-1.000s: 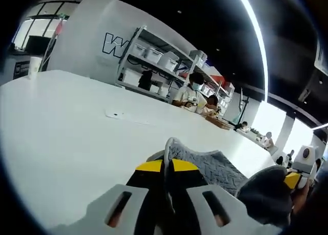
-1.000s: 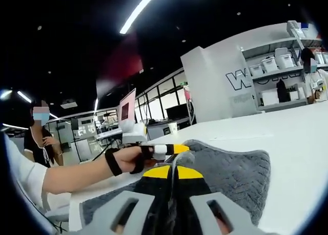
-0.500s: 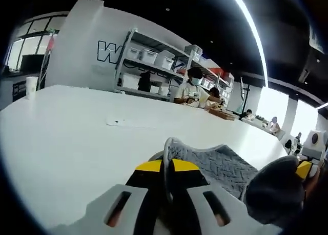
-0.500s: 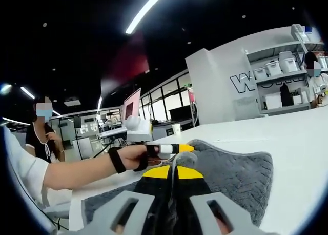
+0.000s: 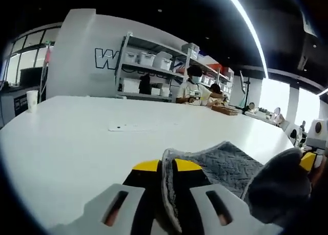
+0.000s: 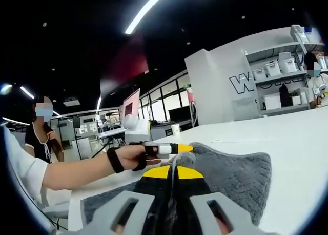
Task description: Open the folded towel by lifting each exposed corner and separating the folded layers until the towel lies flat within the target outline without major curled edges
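In the left gripper view, the left claw (image 5: 168, 169) at bottom centre is clamped on an edge of the grey towel (image 5: 225, 165), which spreads to the lower right over the white table (image 5: 66, 137). In the right gripper view, the right claw (image 6: 174, 172) pinches the towel (image 6: 233, 176) at bottom centre; a hand (image 6: 128, 157) sits just left of it.

Setting: a large open-plan lab or work hall. A dark ceiling carries a long light strip (image 5: 246, 24). A wide white table (image 5: 77, 137) takes up the foreground. Metal shelving (image 5: 154, 65) holding white storage bins stands against a white wall with large lettering (image 5: 105, 58). People sit working at tables (image 5: 197, 89) beyond, and glazed partitions (image 6: 164, 101) with monitors border the room.
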